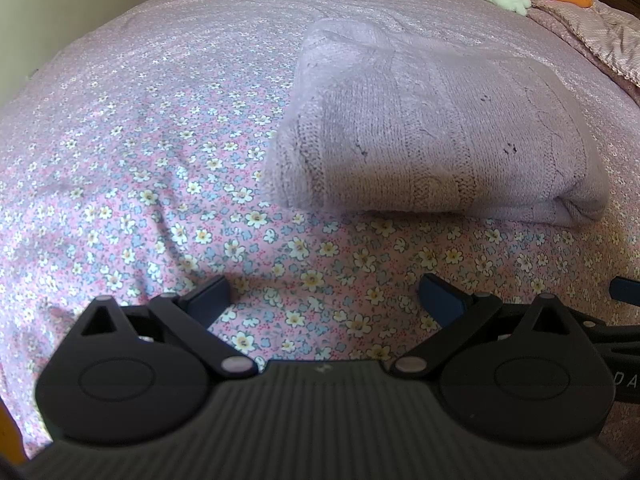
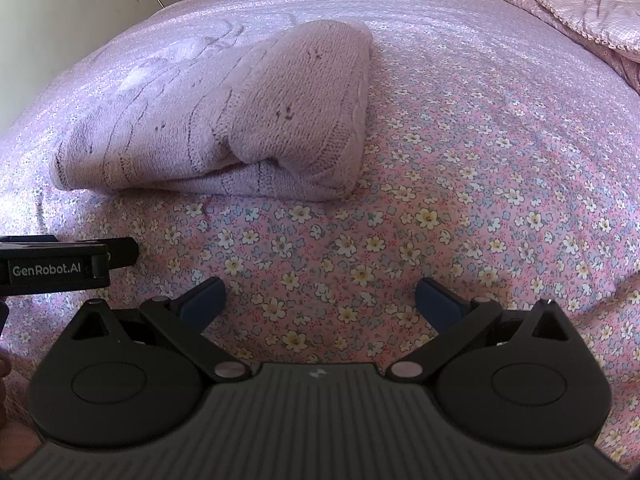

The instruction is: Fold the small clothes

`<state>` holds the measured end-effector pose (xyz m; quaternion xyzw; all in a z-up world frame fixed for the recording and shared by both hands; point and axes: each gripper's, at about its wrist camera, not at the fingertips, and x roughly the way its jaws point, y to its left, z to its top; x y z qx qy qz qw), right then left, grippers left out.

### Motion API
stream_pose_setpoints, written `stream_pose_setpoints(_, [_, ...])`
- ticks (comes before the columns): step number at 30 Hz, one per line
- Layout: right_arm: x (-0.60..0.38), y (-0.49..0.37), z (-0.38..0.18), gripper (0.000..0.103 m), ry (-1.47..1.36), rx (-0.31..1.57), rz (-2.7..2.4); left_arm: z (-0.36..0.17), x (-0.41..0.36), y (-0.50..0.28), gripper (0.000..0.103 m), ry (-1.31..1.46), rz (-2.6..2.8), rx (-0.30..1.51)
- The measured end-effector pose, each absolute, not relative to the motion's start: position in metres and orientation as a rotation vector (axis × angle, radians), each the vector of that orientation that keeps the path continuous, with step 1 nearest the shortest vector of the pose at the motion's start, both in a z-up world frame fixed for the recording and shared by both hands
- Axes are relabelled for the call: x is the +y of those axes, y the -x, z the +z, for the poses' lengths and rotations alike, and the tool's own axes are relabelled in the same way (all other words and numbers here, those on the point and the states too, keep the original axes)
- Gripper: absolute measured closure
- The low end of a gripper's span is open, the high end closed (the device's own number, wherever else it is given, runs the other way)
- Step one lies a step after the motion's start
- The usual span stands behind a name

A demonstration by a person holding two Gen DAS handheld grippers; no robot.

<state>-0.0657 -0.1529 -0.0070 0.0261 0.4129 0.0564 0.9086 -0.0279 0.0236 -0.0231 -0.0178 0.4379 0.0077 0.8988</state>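
Folded sweater (image 1: 436, 136) lying on the bed (image 1: 140, 152)

You are holding both the left gripper (image 1: 324, 300) and right gripper (image 2: 320, 300) back from it, jaws spread and grasping nothing, likely because the fold looks finished and needs no further hold.

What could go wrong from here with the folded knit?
1. The folded lilac knit sweater is bulky, and its top flap bulges loosely at the near edge; it may spring open.
2. Both the left tool and the right tool are open and off the garment, so nothing pins the fold.
3. The floral pink bedsheet is soft and wrinkled; a nudge could shift the stack.
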Motion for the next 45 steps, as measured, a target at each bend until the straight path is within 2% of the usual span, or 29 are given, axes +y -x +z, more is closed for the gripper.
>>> stream_pose_setpoints(45, [-0.1527,0.0637,-0.0067,0.0,-0.052,0.859,0.111,-0.0233,0.0234,0.0289,0.0,0.035,0.013,0.912])
